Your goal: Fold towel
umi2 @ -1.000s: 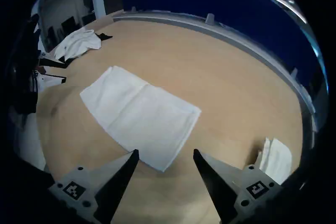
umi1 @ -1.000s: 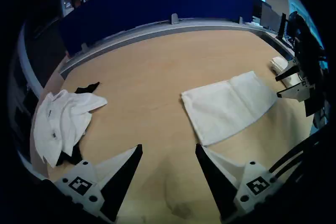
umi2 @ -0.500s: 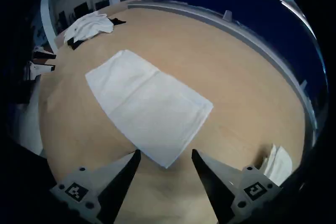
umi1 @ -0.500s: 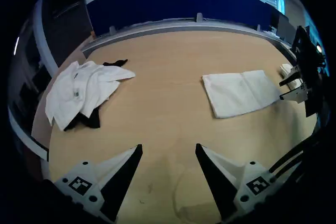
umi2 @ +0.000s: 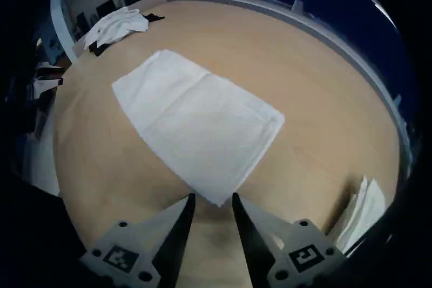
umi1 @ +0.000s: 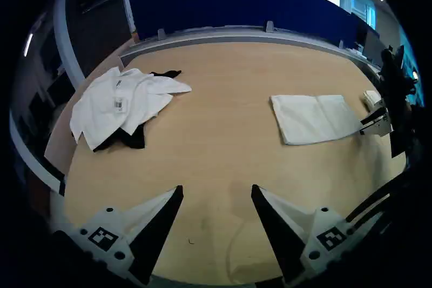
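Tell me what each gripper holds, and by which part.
Nothing is held. The left gripper is open over the table. The right gripper straddles the near corner of the towel, fingers narrowly apart, not clamped on it.

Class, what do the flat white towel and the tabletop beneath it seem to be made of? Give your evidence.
Towel: soft, matte woven cloth, likely cotton; it holds a fold crease and a stitched hem. Tabletop: smooth, pale wood-look surface, possibly laminate; faint grain, slight sheen.
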{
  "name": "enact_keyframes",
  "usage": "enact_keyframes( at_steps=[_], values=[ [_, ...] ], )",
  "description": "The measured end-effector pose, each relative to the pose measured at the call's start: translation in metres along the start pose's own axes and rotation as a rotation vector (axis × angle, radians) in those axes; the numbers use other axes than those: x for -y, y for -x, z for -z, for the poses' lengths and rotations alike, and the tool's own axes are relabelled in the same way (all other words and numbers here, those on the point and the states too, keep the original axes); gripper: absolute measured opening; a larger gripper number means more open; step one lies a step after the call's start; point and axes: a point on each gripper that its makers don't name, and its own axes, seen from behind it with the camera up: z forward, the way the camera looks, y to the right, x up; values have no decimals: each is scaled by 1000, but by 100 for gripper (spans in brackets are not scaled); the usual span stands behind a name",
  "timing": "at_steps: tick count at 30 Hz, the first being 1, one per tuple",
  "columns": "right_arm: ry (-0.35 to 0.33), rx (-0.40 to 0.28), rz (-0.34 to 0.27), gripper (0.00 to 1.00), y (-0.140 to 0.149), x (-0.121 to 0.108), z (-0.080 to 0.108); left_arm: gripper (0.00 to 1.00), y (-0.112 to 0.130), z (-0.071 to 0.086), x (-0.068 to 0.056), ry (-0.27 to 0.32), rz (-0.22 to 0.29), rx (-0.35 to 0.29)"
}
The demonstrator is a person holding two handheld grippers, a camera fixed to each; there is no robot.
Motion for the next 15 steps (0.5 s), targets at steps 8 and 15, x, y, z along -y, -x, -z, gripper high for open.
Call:
enact_keyframes(
  at_steps=[8, 15],
  values=[
    [-1, 9, -1, 16, 3, -3, -2, 94, 5, 6, 9, -12, 20, 8],
    [9, 6, 21, 5, -1, -4, -1, 94, 4, 9, 15, -22, 28, 4]
  ],
)
